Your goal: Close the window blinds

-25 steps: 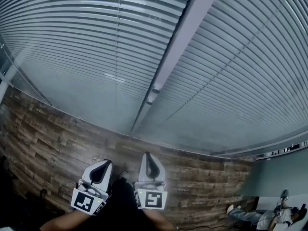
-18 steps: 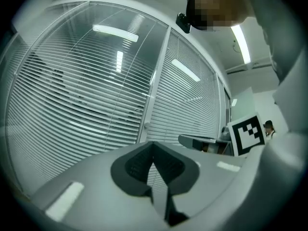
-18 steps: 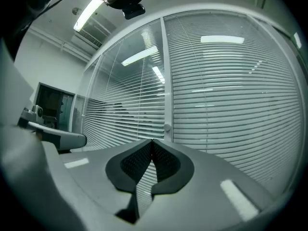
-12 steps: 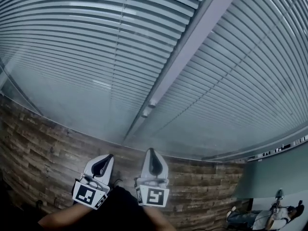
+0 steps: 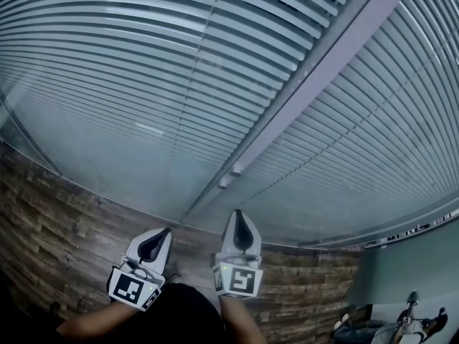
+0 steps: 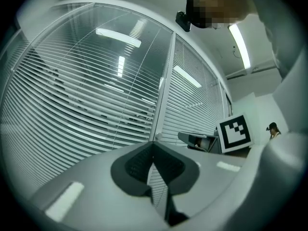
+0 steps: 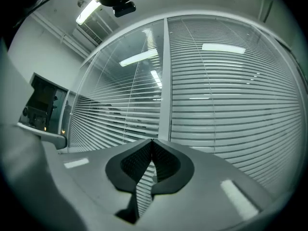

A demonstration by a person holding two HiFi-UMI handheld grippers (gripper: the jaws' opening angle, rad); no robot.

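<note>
- Nearest the camera, two bare forearms (image 5: 90, 326) reached forward, each holding a gripper over the wood-plank floor (image 5: 57, 221), on the near side of the window post (image 5: 315, 70).
- The left gripper (image 5: 165, 232) sat a little left of the post's foot. Its own view showed the jaws pressed together at the tips (image 6: 154, 143) with nothing between them, only slats visible through the slit lower down.
- The right gripper (image 5: 239, 213) lay just beside it, closer to the post's foot and slightly further forward. Its jaws were likewise closed tip to tip (image 7: 152, 141) and held nothing.
- Both grippers pointed toward the post and touched nothing.
- At the foot of the post sat two small round knobs (image 5: 229, 175).
- The window blinds (image 5: 143, 63) hung beyond, one panel on each side of the post, running from the top down to the floor line.
- Left of the post the slats stood apart enough for ceiling-light streaks to show between them; right of the post they looked more tightly set.
</note>
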